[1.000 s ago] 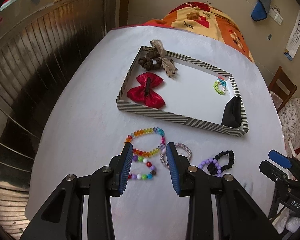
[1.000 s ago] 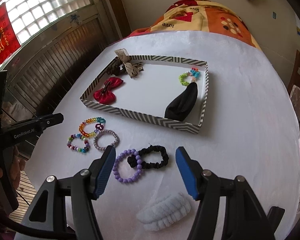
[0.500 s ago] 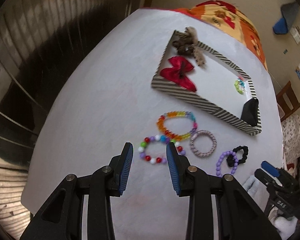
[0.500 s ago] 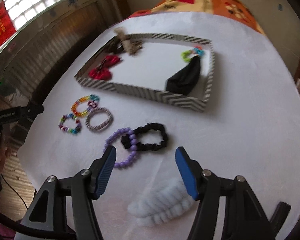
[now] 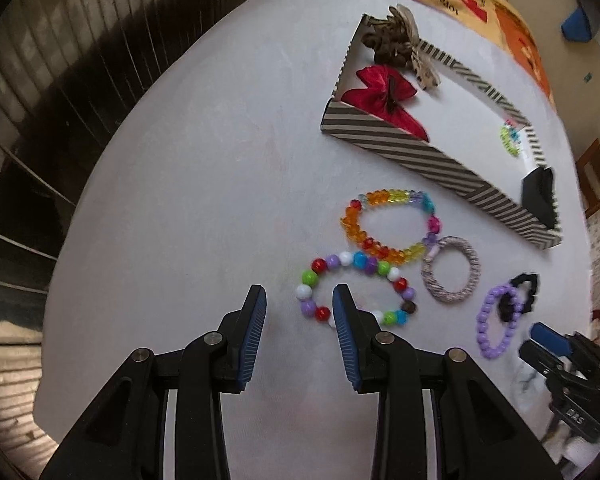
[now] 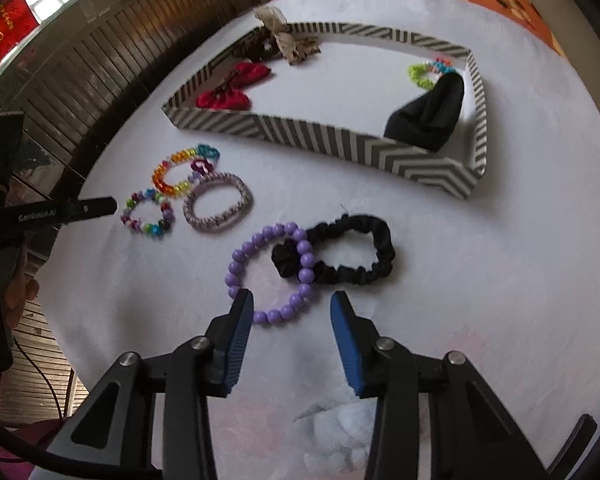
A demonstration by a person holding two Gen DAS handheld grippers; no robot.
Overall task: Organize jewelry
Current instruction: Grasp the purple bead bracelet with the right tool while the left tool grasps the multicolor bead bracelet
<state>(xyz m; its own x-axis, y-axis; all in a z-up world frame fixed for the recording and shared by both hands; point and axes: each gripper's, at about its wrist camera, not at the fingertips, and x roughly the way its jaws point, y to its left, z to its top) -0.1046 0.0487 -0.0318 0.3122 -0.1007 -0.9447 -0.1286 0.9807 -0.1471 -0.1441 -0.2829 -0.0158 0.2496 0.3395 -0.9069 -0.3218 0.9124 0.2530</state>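
My left gripper (image 5: 299, 304): blue-padded jaws parted moderately, nothing between them, low over the white tablecloth (image 5: 204, 184). The right-hand pad sits at the near-left edge of the round multicoloured opaque bead bracelet (image 5: 354, 289); whether it touches a bead I cannot tell.

My right gripper (image 6: 291, 309): jaws likewise spread and empty, straddling the near arc of the lilac round-bead bracelet (image 6: 271, 273), which lies flat on the cloth.

Loose items on the cloth, outward from the fingers:
- Black fabric scrunchie (image 6: 340, 256), overlapped by the far-right side of the lilac bracelet.
- Grey-lilac braided cord ring (image 6: 218, 203), just left of that pair.
- Multicoloured opaque bracelet, left of the cord ring.
- Translucent rainbow faceted-bead bracelet (image 5: 390, 229), orange, yellow, blue and magenta, touching the cord ring and just beyond the opaque one.
- Fluffy white scrunchie (image 6: 340, 432), blurred, below my right jaws.

Shallow rectangular tray with black-and-white striped walls (image 6: 328, 142), beyond the loose items. Contents:
- Red satin bow clip (image 5: 382, 94), left end.
- Brown scrunchie with a beige ribbon bow (image 5: 400, 46), far-left corner, draped over the rim.
- Small green-and-multicoloured bead bracelet (image 6: 426, 72), far-right corner.
- Black folded cloth piece (image 6: 430, 114), near-right corner, just beside that bracelet.
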